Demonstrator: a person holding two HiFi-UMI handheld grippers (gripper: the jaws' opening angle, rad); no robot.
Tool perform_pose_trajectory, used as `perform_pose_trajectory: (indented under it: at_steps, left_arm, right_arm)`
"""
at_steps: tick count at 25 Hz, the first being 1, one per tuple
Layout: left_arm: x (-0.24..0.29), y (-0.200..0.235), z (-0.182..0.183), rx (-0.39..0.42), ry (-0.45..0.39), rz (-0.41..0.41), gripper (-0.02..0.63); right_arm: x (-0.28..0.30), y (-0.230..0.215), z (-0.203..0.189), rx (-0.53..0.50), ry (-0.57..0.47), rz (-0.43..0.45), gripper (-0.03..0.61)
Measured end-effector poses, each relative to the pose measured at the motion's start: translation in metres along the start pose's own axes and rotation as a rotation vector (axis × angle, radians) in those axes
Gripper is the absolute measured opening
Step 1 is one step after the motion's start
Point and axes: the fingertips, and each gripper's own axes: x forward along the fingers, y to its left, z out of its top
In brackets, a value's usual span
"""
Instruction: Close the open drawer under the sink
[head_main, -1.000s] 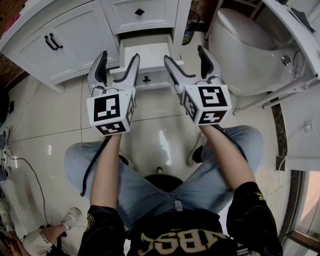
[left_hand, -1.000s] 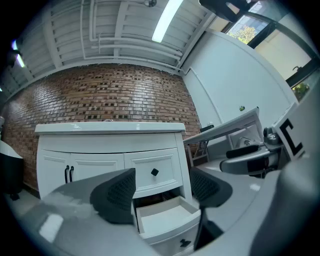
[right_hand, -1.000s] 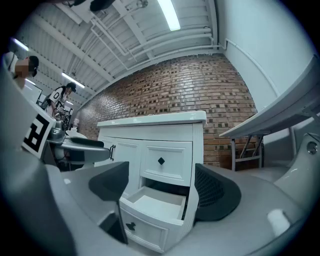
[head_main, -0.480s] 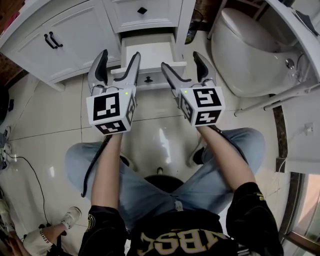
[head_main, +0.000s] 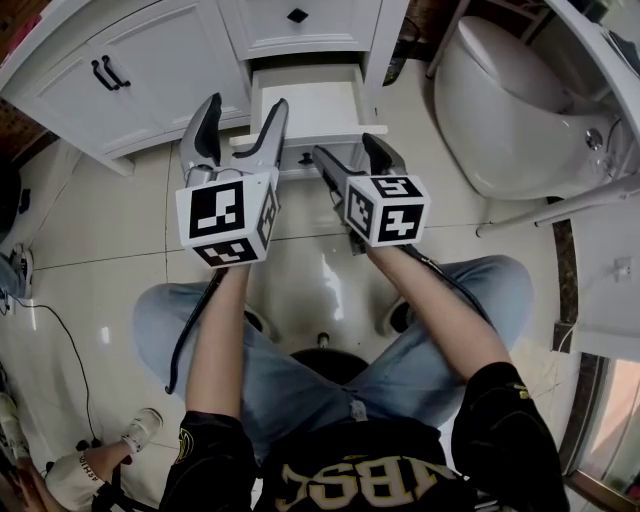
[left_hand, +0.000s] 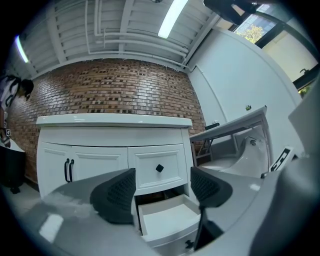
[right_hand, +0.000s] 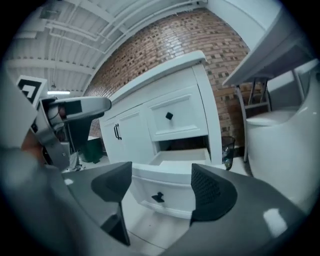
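Observation:
The white drawer (head_main: 305, 105) under the sink stands pulled out and empty, its front (head_main: 297, 160) carrying a small black knob (right_hand: 158, 197). My left gripper (head_main: 242, 112) hovers open above the drawer's left side, with nothing between its fingers; in the left gripper view the drawer (left_hand: 167, 217) lies below the jaws. My right gripper (head_main: 346, 150) is low in front of the drawer's right half, pointing a little downward. Its jaws are closing but still wide, with nothing between them. The drawer front (right_hand: 167, 187) shows just beyond them.
A shut upper drawer (head_main: 300, 20) sits above the open one, and cabinet doors with black handles (head_main: 108, 72) are to its left. A white toilet (head_main: 505, 100) stands at right, a dark bin (right_hand: 227, 150) beside the cabinet. The person's legs (head_main: 300, 350) are over the tiled floor.
My right gripper has dropped toward the drawer front and rolled, its marker cube now lower and nearer the drawer. The left gripper has stayed in place.

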Motion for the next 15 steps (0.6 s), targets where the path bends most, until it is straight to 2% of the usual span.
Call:
perform_pose_trajectory:
  at_steps: [6,10,13,15]
  left_arm:
    - [0.011,0.014,-0.008,0.01,0.013,-0.003,0.344]
    - [0.027,0.023,-0.013,0.01,0.023,-0.013,0.342]
    - [0.043,0.026,-0.015,0.005,0.022,-0.026,0.342]
    - [0.054,0.026,-0.017,-0.013,0.022,-0.033,0.342]
  right_arm:
    - [0.032,-0.002,-0.067,0.186,0.178,0.053,0.333]
    - [0.05,-0.006,-0.106,0.414,0.26,0.124,0.251]
    - [0.062,-0.011,-0.118,0.602,0.266,0.154,0.185]
    - [0.07,-0.016,-0.122,0.693,0.259,0.16,0.139]
